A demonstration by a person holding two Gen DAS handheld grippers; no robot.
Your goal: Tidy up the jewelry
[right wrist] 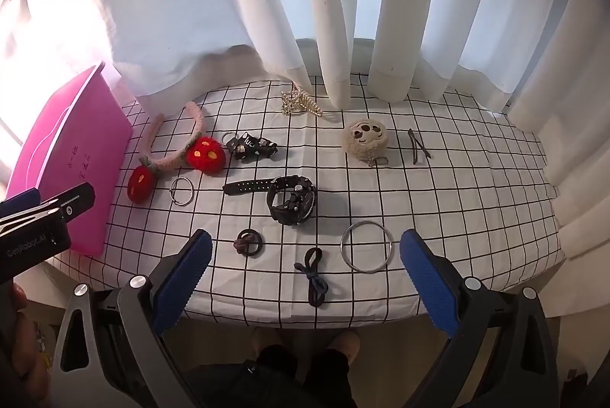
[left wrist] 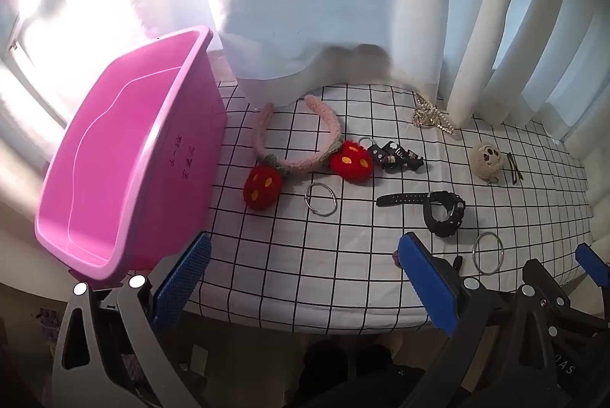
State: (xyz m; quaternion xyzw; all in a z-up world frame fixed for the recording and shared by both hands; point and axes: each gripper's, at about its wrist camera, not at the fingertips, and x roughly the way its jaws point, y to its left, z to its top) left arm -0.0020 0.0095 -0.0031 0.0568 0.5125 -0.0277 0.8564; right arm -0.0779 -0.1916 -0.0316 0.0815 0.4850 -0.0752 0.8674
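A pink bin (left wrist: pixel 126 156) stands at the table's left, empty inside; it also shows in the right wrist view (right wrist: pixel 76 156). On the checked cloth lie a pink headband with red strawberries (left wrist: pixel 301 148) (right wrist: pixel 179 152), a black watch (left wrist: pixel 438 209) (right wrist: pixel 286 198), a small silver ring (left wrist: pixel 321 199) (right wrist: pixel 182 191), a large silver ring (left wrist: pixel 488 252) (right wrist: pixel 366 246), a black keychain (left wrist: pixel 396 156) (right wrist: pixel 251 145), a crystal hair clip (left wrist: pixel 431 114) (right wrist: pixel 301 103), a beige plush charm (left wrist: pixel 486 160) (right wrist: pixel 364 137), black hairpins (left wrist: pixel 512 167) (right wrist: pixel 417 146) and hair ties (right wrist: pixel 248 242) (right wrist: pixel 312 274). My left gripper (left wrist: pixel 305 278) is open near the front edge, beside the bin. My right gripper (right wrist: pixel 305 282) is open over the hair ties.
White curtains (right wrist: pixel 343 26) hang against the table's far edge and drape onto the cloth. The checked tablecloth (right wrist: pixel 457 209) covers the table. The left gripper's body (right wrist: pixel 42 217) shows at the left in the right wrist view, in front of the bin.
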